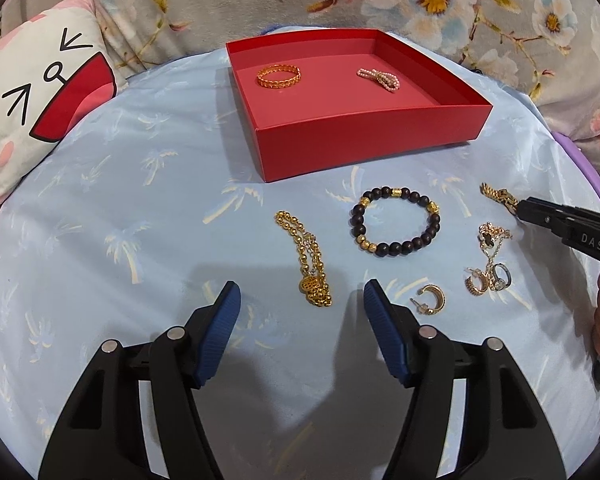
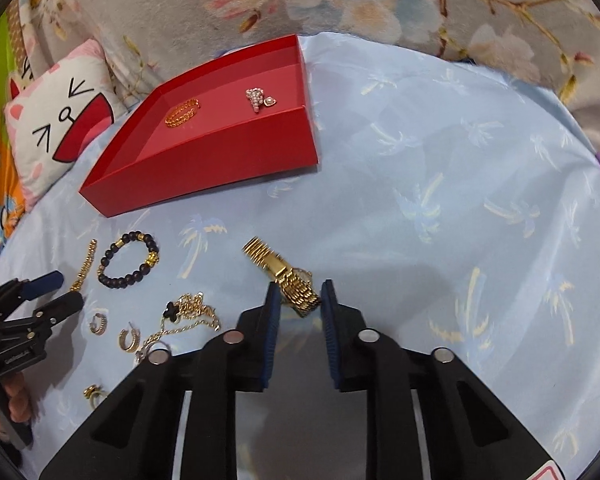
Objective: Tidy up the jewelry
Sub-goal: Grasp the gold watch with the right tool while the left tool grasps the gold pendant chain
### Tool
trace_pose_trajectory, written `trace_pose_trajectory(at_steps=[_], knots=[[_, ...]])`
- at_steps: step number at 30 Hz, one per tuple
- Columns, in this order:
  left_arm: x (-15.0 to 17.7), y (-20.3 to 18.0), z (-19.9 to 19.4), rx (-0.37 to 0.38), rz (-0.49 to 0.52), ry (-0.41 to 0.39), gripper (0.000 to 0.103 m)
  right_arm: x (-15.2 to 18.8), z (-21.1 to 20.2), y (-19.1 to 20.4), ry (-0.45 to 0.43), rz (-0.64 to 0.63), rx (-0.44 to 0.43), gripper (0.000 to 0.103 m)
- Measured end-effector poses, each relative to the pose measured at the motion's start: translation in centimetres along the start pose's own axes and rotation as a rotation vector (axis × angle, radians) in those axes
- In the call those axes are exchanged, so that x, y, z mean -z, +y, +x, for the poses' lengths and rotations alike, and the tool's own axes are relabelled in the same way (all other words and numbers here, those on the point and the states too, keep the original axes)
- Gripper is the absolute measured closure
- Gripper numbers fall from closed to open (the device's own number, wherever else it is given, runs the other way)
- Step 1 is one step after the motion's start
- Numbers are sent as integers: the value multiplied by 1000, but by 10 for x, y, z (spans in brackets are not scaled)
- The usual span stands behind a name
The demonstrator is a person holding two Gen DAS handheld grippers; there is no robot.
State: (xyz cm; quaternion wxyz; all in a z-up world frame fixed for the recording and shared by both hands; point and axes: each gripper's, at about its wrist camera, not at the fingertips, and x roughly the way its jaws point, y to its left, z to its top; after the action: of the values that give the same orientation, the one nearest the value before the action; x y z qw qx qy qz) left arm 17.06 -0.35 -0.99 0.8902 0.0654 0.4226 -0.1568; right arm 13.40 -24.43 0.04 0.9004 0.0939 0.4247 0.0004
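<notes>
We're clamping the right gripper (image 2: 300,300) on the gold watch (image 2: 290,280); left gripper (image 1: 302,304) is hanging open over the gold bead chain (image 1: 306,264).

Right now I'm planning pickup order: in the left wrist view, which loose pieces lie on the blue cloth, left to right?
Gold bead chain → dark bead bracelet → single gold hoop earring → tangled necklace with earring and ring → gold watch, at the tip of the right gripper.
</notes>
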Motion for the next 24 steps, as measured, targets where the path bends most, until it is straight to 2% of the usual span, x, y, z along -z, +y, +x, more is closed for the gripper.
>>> trace_pose_trajectory(at_steps=[4,5,7,10,12,24], knots=[[0,0,0,1,1,-4,53,5,-4,0,1,17,-7,91],[-1,-1,0,0,6,-5,59,6,-5,2,0,20,-9,91],[-2,-1,1,5,10,-6,63,8,-5,5,0,21,-10,91],[-3,1,2,4,2,-8,79,9,-4,10,2,12,-12,91],[-4,2,3,13,1,-8,94,9,-4,12,3,8,-15,91],[-1,-1,-5,67,20,-16,95,8,-18,13,-42,19,-32,92]])
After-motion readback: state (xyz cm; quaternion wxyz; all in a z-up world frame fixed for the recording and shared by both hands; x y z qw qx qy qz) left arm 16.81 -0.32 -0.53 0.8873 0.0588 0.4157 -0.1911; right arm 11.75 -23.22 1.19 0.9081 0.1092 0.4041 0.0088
